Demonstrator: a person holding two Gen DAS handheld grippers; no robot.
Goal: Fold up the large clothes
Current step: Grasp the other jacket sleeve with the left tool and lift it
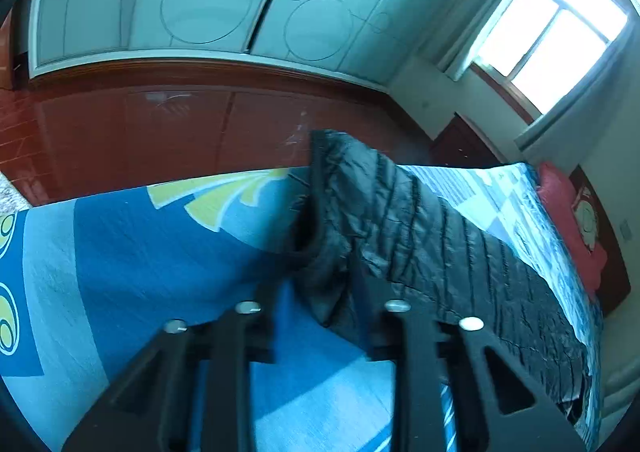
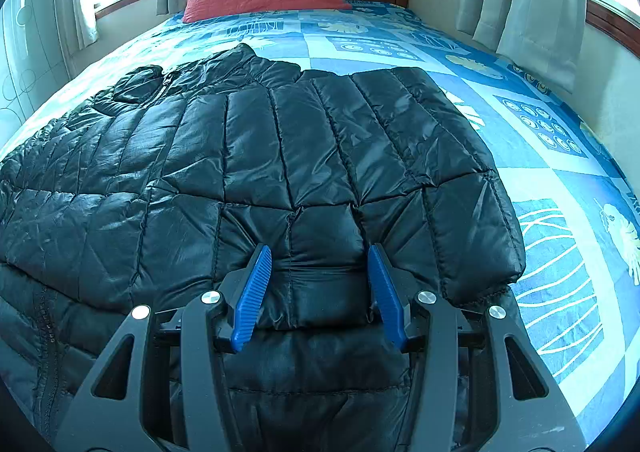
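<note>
Shiny black quilted jacket [image 2: 280, 155] looks light, puffy and slippery to me: left gripper [image 1: 320, 284] pinches its edge, right gripper [image 2: 320, 288] clenches a padded fold near its hem.

left hand-held gripper [image 1: 320, 276] pinched nearly closed; right hand-held gripper [image 2: 320, 292] half-open.

wrist views angled down, sharing jacket [image 2: 280, 155]
</note>
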